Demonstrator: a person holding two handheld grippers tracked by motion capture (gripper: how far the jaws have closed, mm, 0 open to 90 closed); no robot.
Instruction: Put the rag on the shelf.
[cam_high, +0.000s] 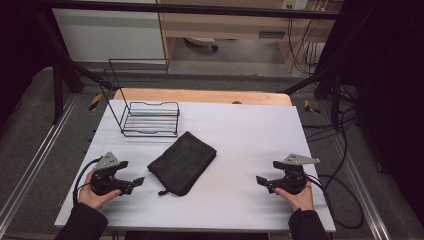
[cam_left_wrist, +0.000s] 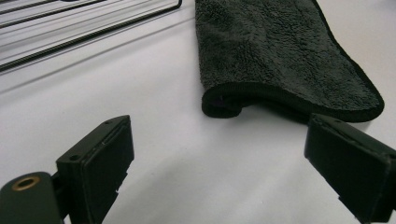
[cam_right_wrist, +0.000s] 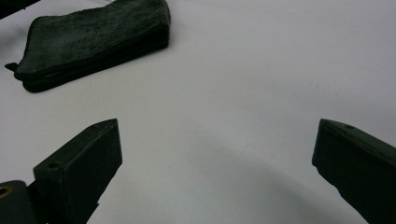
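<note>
At the near edge of the high view, two dark sleeves come in from the bottom, each hand gripping a claw that rests low over the white surface (cam_high: 240, 130). The left claw (cam_high: 134, 184) sits at the near left, with its grey three-cornered plate on top and a cable looping out behind it; its jaws point inward toward the middle of the surface. The right claw (cam_high: 264, 182) sits at the near right, well apart from the left one, and also points inward. Both are released: in the left gripper view the two black jaws stand wide apart with bare surface between them, and the right gripper view shows the same wide gap with nothing held.

Just beyond the left claw, between the two hands but closer to the left one, lies a folded dark cloth (cam_high: 183, 161). It rests flat on the surface, set at a slant, with a small loop at its near corner. In the left gripper view the cloth (cam_left_wrist: 275, 51) lies just ahead of the open jaws, its rolled, hemmed edge facing the camera, not touched by either jaw. In the right gripper view the same cloth (cam_right_wrist: 98, 39) lies farther off at the upper left.

Farther back, near the far left of the surface, stands a black wire rack (cam_high: 150, 119), apart from the cloth.
</note>
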